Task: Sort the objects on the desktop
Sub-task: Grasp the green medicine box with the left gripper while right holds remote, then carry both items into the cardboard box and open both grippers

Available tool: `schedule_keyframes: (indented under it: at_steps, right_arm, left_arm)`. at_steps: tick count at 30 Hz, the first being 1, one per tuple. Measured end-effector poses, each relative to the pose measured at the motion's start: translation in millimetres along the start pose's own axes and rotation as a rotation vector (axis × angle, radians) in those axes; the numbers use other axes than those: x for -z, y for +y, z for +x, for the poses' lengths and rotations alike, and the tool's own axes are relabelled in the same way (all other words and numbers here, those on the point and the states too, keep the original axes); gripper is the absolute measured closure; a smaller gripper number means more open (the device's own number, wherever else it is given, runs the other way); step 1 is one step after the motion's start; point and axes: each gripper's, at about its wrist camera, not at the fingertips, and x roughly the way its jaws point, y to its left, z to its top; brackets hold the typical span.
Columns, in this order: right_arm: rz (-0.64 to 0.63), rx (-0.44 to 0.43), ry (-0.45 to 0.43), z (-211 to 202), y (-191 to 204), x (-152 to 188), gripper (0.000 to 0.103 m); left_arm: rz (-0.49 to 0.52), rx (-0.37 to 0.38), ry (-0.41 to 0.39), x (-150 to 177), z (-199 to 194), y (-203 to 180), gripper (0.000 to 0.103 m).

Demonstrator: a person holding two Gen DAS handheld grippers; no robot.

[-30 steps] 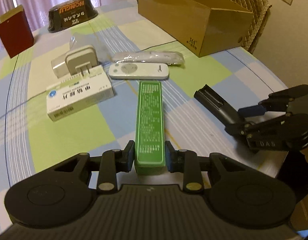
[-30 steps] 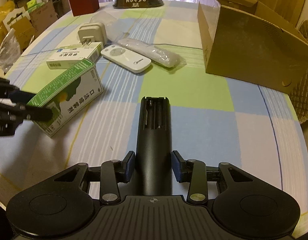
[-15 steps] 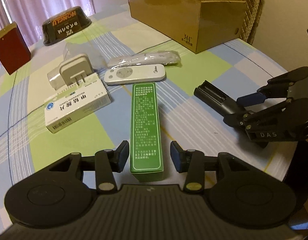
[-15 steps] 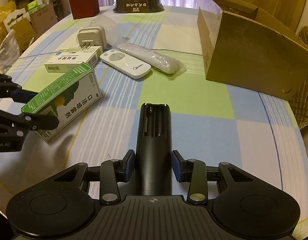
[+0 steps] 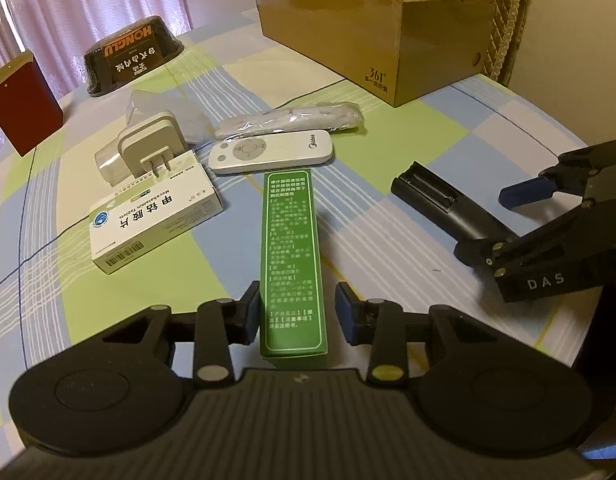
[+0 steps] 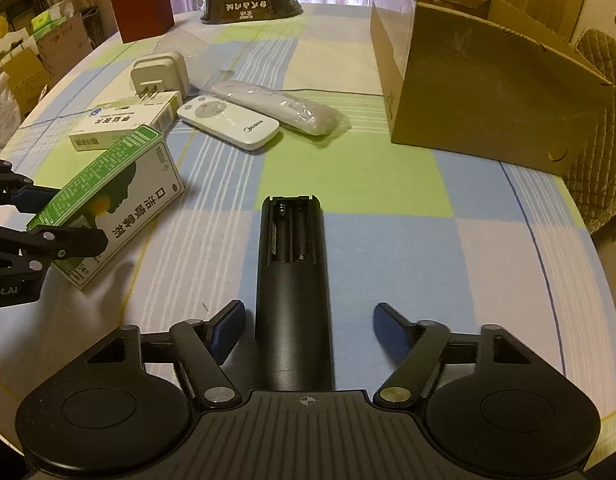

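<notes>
A long green medicine box (image 5: 291, 256) lies on the checked tablecloth between the fingers of my left gripper (image 5: 297, 312), which is open with a small gap on the right side. In the right wrist view the same green box (image 6: 111, 204) rests on the table. The black remote (image 6: 293, 264), its battery bay uncovered, lies flat between the widely spread fingers of my open right gripper (image 6: 308, 330). Seen from the left wrist, the black remote (image 5: 440, 204) sticks out of the right gripper (image 5: 548, 240).
A white medicine box (image 5: 155, 216), a white charger plug (image 5: 147, 148), a white remote (image 5: 271, 152) and a bagged remote (image 5: 291, 120) lie mid-table. An open cardboard box (image 5: 388, 40) stands far right, a black tub (image 5: 131, 54) and a red box (image 5: 23, 116) at the back.
The left gripper let go of the green box a second ago and has stayed open. The right gripper has just spread wide, letting go of the black remote.
</notes>
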Motion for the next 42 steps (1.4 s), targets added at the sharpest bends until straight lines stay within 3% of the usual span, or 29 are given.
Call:
schedule_keyframes:
  at_steps: [2, 3, 7, 42]
  right_arm:
    - [-0.021, -0.012, -0.006, -1, 4, 0, 0.053]
    - [-0.036, -0.021, -0.01, -2, 7, 0, 0.065]
    - [-0.045, -0.029, -0.019, -3, 10, 0, 0.066]
    - [0.015, -0.037, -0.207, -59, -14, -27, 0.066]
  left_arm:
    - [-0.001, -0.001, 0.004, 0, 1, 0, 0.071]
    - [-0.002, -0.001, 0.006, 1, 1, 0, 0.072]
    - [-0.01, 0.002, 0.011, 0, 1, 0, 0.077]
    - [-0.04, 0.0, -0.122, -48, -45, -11, 0.078]
